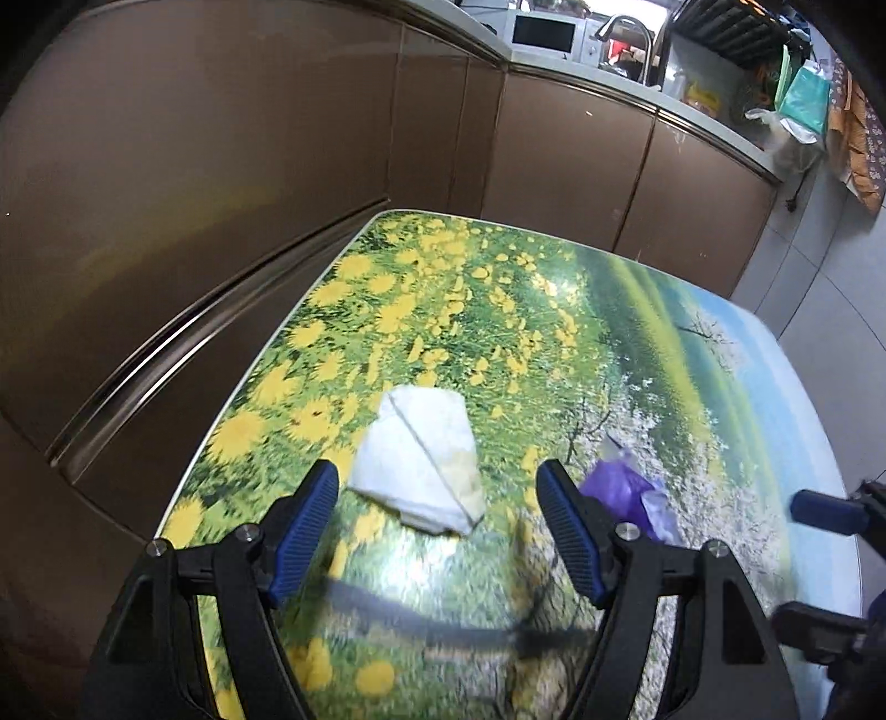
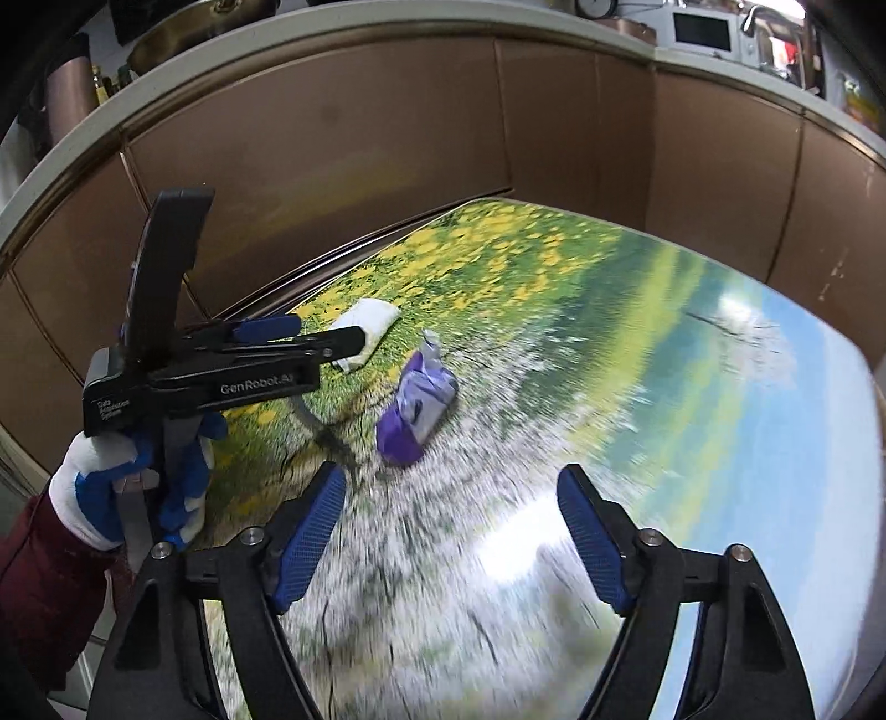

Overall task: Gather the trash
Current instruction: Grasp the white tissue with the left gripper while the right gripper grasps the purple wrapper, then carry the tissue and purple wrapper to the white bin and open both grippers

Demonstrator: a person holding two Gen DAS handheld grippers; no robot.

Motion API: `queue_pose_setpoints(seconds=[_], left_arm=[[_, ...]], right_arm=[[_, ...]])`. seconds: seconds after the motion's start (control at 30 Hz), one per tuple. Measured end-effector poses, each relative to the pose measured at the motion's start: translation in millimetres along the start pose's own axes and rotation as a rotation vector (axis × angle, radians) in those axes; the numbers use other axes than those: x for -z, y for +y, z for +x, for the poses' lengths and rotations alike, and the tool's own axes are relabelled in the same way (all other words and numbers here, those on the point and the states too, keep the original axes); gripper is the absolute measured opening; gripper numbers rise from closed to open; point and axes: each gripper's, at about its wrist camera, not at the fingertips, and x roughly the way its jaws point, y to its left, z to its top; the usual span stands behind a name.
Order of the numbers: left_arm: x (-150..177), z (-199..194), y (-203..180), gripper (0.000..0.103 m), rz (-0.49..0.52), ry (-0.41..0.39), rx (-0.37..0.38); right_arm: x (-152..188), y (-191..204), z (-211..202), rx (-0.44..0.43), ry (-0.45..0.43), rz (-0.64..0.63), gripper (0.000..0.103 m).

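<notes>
A crumpled white tissue (image 1: 421, 459) lies on the flower-meadow table top (image 1: 443, 288), just ahead of my left gripper (image 1: 437, 476), whose jaws stand open and apart from it. Right of it lies a purple wrapper (image 1: 614, 487), partly hidden by the right finger. In the right wrist view the wrapper (image 2: 415, 410) lies ahead and a little left of my right gripper (image 2: 453, 476), which is open with nothing between its fingers. The tissue (image 2: 371, 321) lies farther back, with the left gripper (image 2: 326, 332) over its near end. The right gripper (image 1: 814, 562) shows at the right edge of the left wrist view.
Brown cabinet fronts (image 1: 221, 194) wrap around the table's far and left sides. On the counter above stand a white microwave (image 1: 542, 33), a tap (image 1: 626, 27) and bags (image 1: 803, 105). A gloved hand (image 2: 105, 487) with a dark red sleeve holds the left gripper. Grey floor tiles (image 1: 819, 277) lie to the right.
</notes>
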Motion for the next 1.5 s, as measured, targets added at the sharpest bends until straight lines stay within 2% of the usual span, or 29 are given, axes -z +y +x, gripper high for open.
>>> queue_pose_setpoints(seconds=[0.1, 0.3, 0.43, 0.53, 0.6, 0.63, 0.67, 0.77, 0.87, 1.07, 1.5], left_arm=[[-3, 11, 3, 0.071, -0.005, 0.022, 0.019], [-5, 22, 5, 0.051, -0.018, 0.061, 0.072], [-4, 24, 3, 0.044, -0.005, 0.055, 0.085], [-3, 23, 0, 0.035, 0.008, 0.057, 0.092], [-3, 23, 0, 0.023, 0.007, 0.059, 0.100], [-3, 23, 1, 0.019, 0.005, 0.061, 0.107], [-3, 23, 2, 0.013, 0.002, 0.065, 0.117], [-3, 24, 1, 0.005, 0.007, 0.071, 0.132], [-2, 21, -1, 0.004, 0.011, 0.063, 0.120], [4, 1, -5, 0.003, -0.019, 0.040, 0.148], [20, -90, -34, 0.003, 0.025, -0.035, 0.158]], right_arm=[[-8, 0, 21, -0.031, 0.017, 0.027, 0.066], [-19, 2, 48, -0.076, 0.025, 0.066, 0.060], [-25, 6, 59, -0.077, 0.034, 0.061, 0.058], [-25, 4, 64, -0.070, 0.048, 0.072, 0.049], [-25, 1, 68, -0.080, 0.057, 0.088, 0.033], [-25, 0, 69, -0.086, 0.059, 0.093, 0.030], [-25, -2, 70, -0.090, 0.058, 0.099, 0.030], [-23, -4, 67, -0.087, 0.053, 0.100, 0.029], [-18, -7, 59, -0.085, 0.044, 0.110, 0.029], [-7, -15, 33, -0.063, 0.023, 0.128, 0.029], [34, -30, -62, -0.007, -0.074, 0.162, 0.029]])
